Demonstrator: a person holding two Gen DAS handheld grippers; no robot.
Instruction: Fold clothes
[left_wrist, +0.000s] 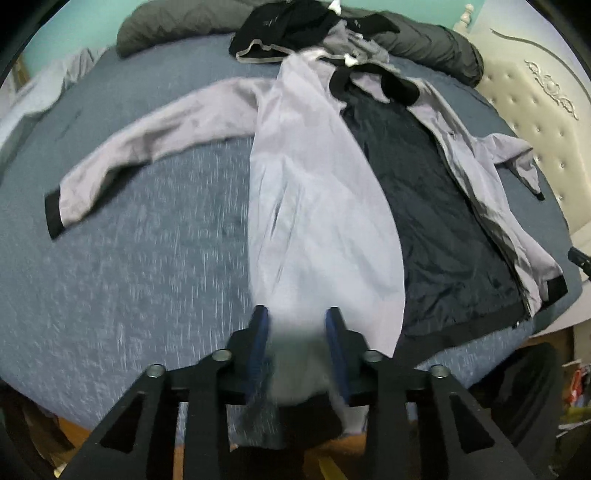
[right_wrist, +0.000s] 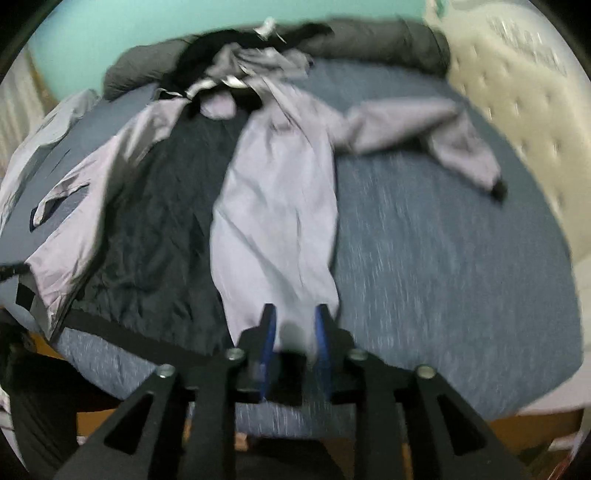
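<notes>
A lilac jacket (left_wrist: 317, 206) lies open on the bed (left_wrist: 147, 258), its dark lining (left_wrist: 436, 221) facing up. One front panel is folded over the lining; the other lies flat beside it. One sleeve (left_wrist: 147, 147) stretches out across the bed away from the jacket, and the hood (left_wrist: 288, 33) is bunched at the far end near a grey pillow (left_wrist: 166, 26).

The left gripper (left_wrist: 297, 325) is partly open at the jacket's near hem, cloth between its fingers but not clamped. The right gripper (right_wrist: 295, 321) is also partly open, over the hem of the other panel, its pads not pressing the cloth.
</notes>
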